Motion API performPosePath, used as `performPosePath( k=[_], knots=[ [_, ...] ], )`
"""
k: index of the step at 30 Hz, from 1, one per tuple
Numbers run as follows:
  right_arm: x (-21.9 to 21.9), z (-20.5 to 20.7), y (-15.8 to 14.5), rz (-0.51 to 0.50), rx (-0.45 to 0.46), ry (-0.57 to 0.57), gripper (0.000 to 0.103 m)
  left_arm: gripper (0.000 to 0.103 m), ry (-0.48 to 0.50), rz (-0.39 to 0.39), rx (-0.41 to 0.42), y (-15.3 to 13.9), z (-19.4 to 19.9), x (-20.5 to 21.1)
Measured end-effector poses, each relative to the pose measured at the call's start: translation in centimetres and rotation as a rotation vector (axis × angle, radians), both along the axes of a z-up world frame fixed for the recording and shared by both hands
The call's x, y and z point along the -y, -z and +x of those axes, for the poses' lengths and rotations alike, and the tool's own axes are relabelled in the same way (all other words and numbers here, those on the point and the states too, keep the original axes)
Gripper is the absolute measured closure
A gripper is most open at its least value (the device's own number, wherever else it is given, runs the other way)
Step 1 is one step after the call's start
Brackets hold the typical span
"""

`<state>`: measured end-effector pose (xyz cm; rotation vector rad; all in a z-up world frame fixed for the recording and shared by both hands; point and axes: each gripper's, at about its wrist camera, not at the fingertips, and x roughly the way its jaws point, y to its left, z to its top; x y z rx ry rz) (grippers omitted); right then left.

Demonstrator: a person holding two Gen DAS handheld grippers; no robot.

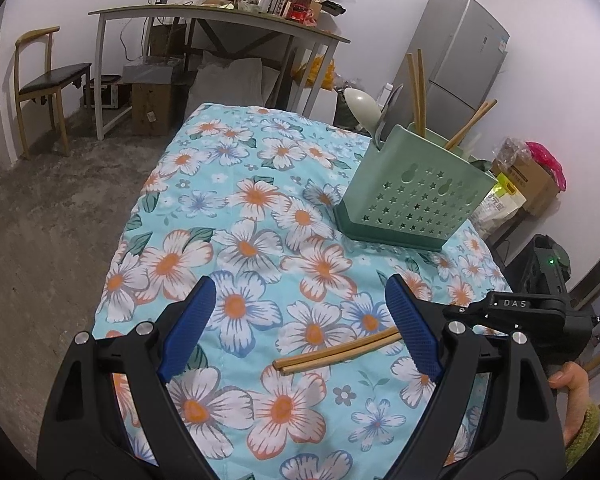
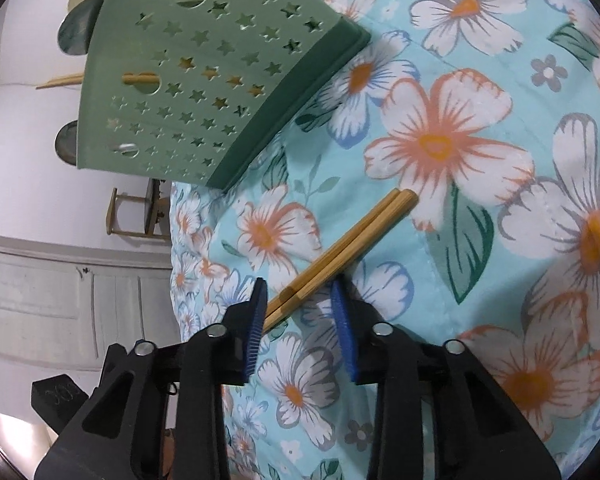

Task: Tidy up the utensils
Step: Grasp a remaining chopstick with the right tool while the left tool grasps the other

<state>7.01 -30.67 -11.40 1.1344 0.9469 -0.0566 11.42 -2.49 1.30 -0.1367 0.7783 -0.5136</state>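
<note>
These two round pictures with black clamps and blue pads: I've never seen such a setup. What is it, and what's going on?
No robot: a person holds a two-finger tool in each hand, each with a fisheye camera looking along its fingers. The left-wrist view shows the left tool open and empty above a flowered cloth, with a green utensil holder holding spoons and chopsticks. The right-wrist view shows the right tool with a pair of chopsticks lying between its pads; whether the pads press on them yet is unclear.

Grey fridge [image 1: 456,56], wooden chair [image 1: 40,80], cluttered table [image 1: 204,16]
</note>
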Motion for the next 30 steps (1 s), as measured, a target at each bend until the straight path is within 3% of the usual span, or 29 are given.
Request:
performPosePath(
  k=[4,20,23,30],
  knots=[
    [0.6,-0.7,0.0,0.003,-0.004,0.004,0.085,0.021,0.002,0.001,0.003,-0.1,0.0,0.1],
    [2.0,-2.6,-2.0,0.016,0.035,-0.121,0.090,0.021,0.087,0.035,0.024,-0.9,-0.3,2.3],
    [2.6,-3.6,-2.4,0.016,0.034,-0.131,0.090,0.028,0.173,0.033,0.023,-1.1,-0.3,3.6],
    [2.8,-5.8,-1.5,0.048,0.019,-0.107,0.090,0.052,0.501,0.073,-0.053,-0.3,0.4,9.4]
  ],
)
